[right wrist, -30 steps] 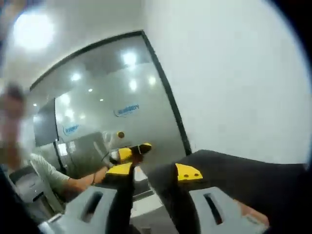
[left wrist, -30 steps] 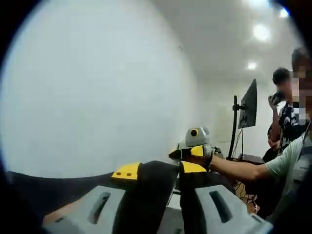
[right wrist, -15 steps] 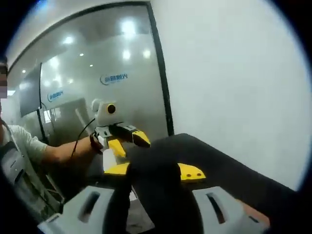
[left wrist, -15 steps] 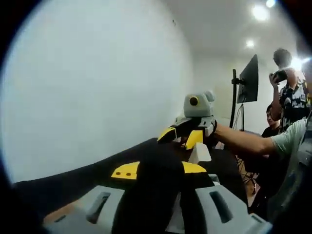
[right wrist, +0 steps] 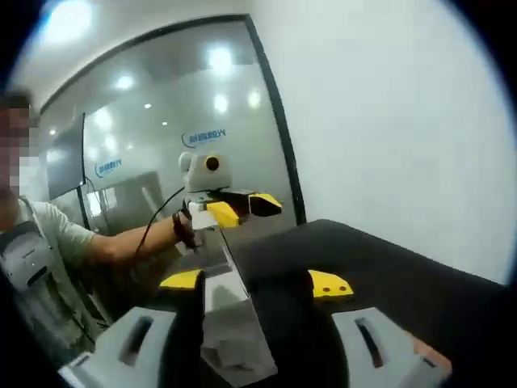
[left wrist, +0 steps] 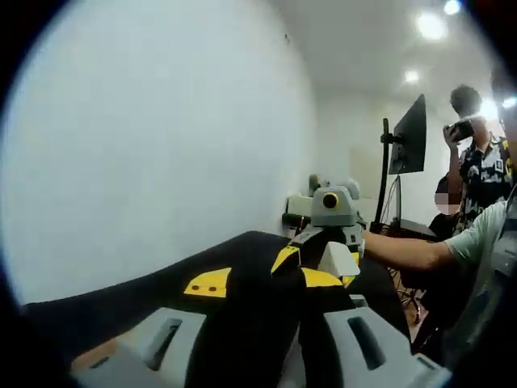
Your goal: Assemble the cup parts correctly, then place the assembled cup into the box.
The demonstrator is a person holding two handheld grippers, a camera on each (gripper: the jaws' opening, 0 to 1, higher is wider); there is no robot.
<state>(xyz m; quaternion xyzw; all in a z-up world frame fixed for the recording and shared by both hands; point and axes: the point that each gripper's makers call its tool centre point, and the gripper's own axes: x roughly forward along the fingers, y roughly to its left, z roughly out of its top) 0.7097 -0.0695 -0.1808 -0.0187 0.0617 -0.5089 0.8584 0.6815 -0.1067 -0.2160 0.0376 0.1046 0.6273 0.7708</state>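
Change: Right gripper (left wrist: 317, 263) sits lower in the left gripper view than half a second ago and has closed in on the left gripper (left wrist: 265, 283). In the right gripper view a white piece now stands where dark showed before.
Stage (judged): the two parts are being brought together for assembly. Joining is not yet done.
Right tongs: clamped on the white cup part (right wrist: 229, 319), which stands upright between the jaws.
Left tongs: the gap between the jaws is filled by a dark cup part (left wrist: 257, 323), and they appear clamped on it. Its outline merges with the black table (left wrist: 161, 291).
Location of parts: both are held in the air above the table and near each other. Whether they touch cannot be told.
Handling (judged): the white part looks like light, stiff, smooth plastic. It is apt to slip or twist under a slanting push.
Hold (judged): grip each part across its flat sides, low down, so that the mating end is left free.
Surroundings: white wall (left wrist: 161, 145), monitor on a stand (left wrist: 408, 145), people behind.
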